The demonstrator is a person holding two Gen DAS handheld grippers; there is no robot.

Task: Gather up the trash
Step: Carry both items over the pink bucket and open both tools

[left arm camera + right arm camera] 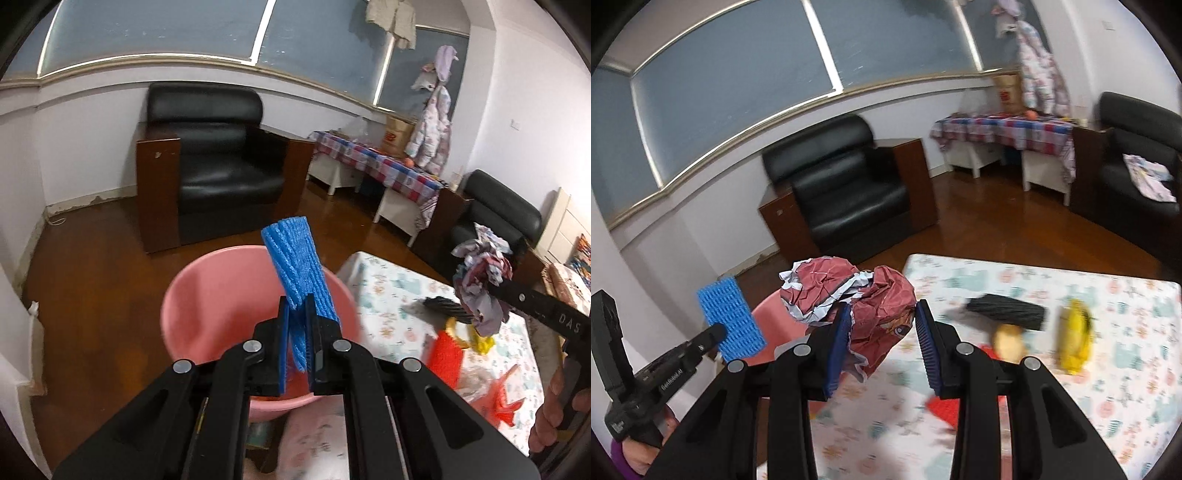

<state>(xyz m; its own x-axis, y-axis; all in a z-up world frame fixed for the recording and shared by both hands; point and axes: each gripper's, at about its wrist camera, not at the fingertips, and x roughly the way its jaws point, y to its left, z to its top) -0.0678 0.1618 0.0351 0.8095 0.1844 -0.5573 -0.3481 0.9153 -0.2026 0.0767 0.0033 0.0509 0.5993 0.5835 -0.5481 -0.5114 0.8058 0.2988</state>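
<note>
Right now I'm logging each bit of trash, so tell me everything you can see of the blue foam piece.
The blue foam piece is a flat, roughly rectangular sheet of bright blue netted foam, ribbed and slightly curled. The left tool is shut on its lower end, so it stands nearly upright, leaning a little, above the pink bucket. Nothing else touches it. The right view shows its gridded face.

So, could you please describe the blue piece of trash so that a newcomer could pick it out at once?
Start at the pink bucket standing on the wood floor beside the patterned table. Just above its rim, the left hand-held gripper is shut on a blue foam net sleeve that sticks up past the fingertips. It is the only blue, ribbed mesh piece; the other held item is crumpled reddish paper.
</note>
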